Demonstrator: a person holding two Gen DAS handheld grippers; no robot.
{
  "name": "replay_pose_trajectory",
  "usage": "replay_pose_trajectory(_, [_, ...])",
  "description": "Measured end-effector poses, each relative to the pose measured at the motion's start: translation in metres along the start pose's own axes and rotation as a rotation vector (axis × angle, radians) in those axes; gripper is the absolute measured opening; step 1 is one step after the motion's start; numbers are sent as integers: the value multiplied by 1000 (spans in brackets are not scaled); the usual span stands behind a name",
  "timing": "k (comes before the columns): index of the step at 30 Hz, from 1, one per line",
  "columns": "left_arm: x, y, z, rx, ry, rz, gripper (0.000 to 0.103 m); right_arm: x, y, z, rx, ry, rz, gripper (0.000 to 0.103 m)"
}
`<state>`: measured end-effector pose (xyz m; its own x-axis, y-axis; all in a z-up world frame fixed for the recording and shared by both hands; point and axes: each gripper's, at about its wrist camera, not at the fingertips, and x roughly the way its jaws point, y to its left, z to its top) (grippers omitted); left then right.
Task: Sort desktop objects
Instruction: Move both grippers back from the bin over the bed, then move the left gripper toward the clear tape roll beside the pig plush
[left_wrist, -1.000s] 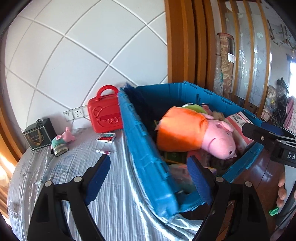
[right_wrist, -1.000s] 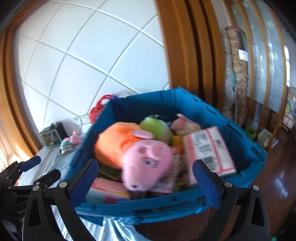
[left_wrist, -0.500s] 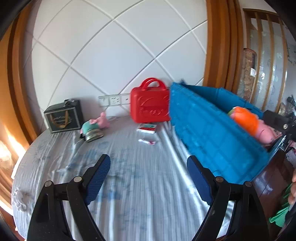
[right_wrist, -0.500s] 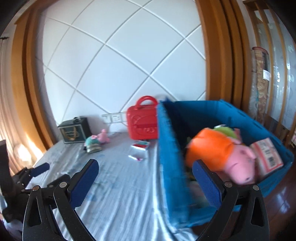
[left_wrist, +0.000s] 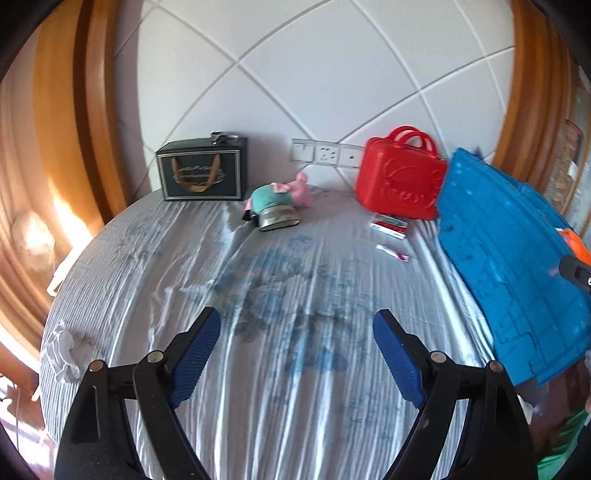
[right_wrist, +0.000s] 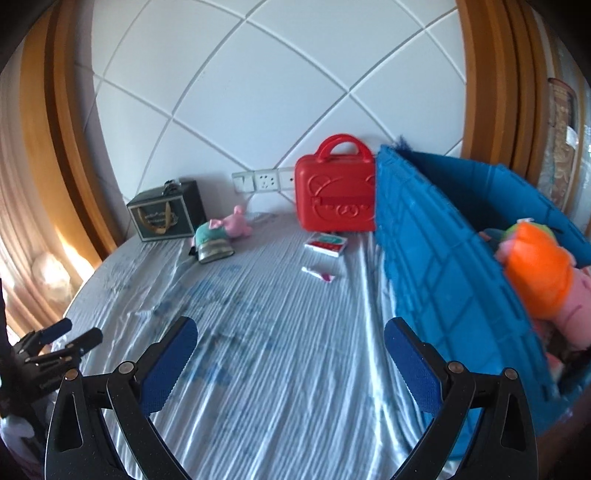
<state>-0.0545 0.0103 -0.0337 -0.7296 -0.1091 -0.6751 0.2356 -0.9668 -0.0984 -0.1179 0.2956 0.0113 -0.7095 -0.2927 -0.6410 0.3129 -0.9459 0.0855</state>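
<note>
red case (right_wrist: 335, 195) upright by wall | card box (right_wrist: 326, 243) flat before it | small pig plush (right_wrist: 221, 230) lying left

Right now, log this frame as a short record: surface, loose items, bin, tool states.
surface: round table under a striped grey cloth
loose items: red case, dark gift box, small plush pig, card pack, small wrapper
bin: blue crate at the table's right, orange-dressed pig plush inside
left tool: open, empty
right tool: open, empty
</note>
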Motion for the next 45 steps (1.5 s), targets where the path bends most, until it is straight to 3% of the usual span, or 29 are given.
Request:
replay_pose_trajectory(8, [57,1,28,-54,53,88,85,92,-23,22,-23,99,32,103])
replay_pose_trajectory(15, [131,1,63,-23,120,154,85,187,-53,35,30,202,44,103])
replay_pose_trajectory(19, [197,20,92,-50,169,140,85,246,-66,40,67,273,5,103])
replay_pose_trajectory(26, [336,56,153,-30,227,190,85,337,-79,41,73,390,-61,103])
replay_pose_trajectory(32, [433,55,195,34,237,227,85,392,-91,48,97,417,-100,103])
replay_pose_trajectory(37, [465,48,180,81,302,186,85,412,-97,43,97,438,-125,103])
replay_pose_trajectory(45, [414,27,103,145,406,14,85,417,-91,26,97,468,-81,103])
